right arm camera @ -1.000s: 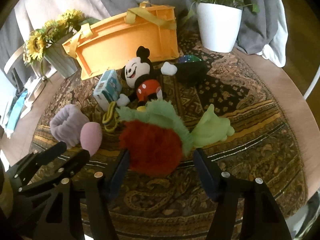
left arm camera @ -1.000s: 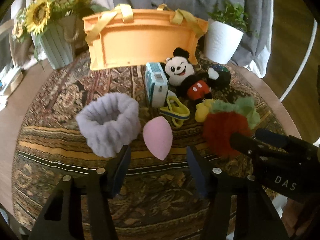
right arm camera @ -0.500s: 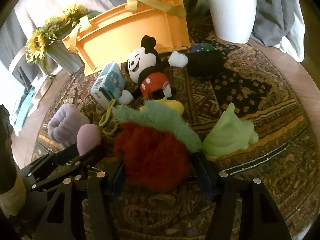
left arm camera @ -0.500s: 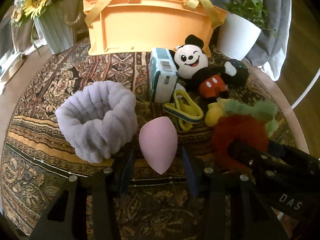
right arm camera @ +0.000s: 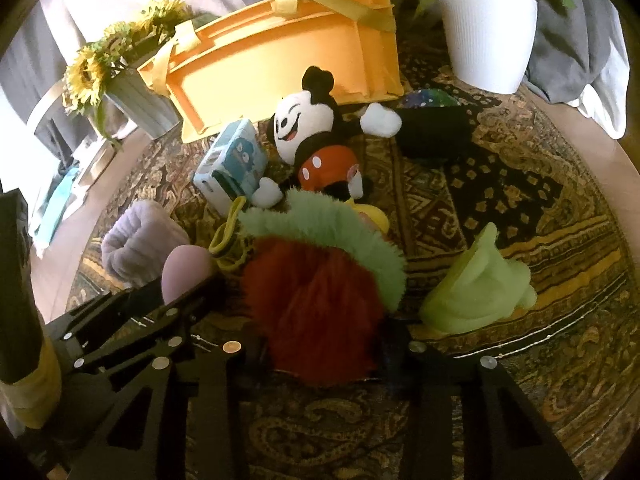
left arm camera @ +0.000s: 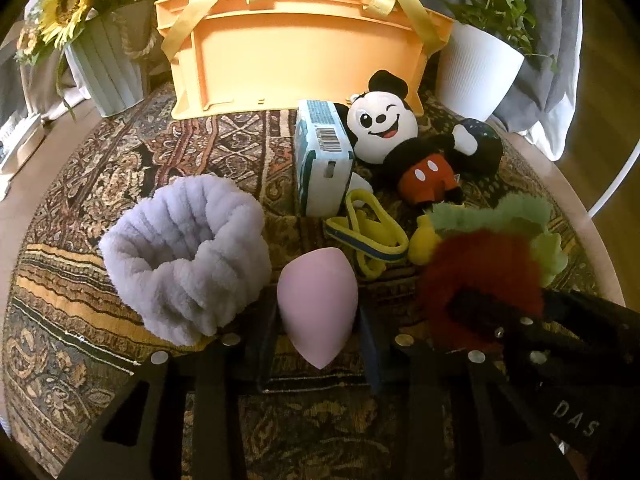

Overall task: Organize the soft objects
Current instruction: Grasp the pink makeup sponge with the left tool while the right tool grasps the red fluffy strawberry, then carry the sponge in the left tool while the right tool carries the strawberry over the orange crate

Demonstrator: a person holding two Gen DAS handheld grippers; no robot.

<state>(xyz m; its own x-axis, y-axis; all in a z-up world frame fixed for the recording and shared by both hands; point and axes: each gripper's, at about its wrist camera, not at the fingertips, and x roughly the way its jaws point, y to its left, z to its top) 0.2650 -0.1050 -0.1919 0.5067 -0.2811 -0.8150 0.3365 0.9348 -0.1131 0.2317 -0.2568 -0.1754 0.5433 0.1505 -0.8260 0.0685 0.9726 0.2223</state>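
Observation:
My left gripper is closed around the pink egg-shaped sponge on the patterned cloth; its fingers touch both sides. My right gripper is closed around the fluffy red and green plush, whose fur hides the fingertips. A lilac towelling band lies left of the sponge. A Mickey plush, a tissue pack, a yellow strap and a pale green soft toy lie around. The orange bin stands at the back.
A sunflower vase stands back left and a white plant pot back right. A dark pouch lies by Mickey's hand. The round table's edge curves close on the right. Grey cloth hangs behind.
Both grippers have moved forward and narrowed: the left around the pink sponge, the right around the red plush. The objects on the cloth have not shifted.

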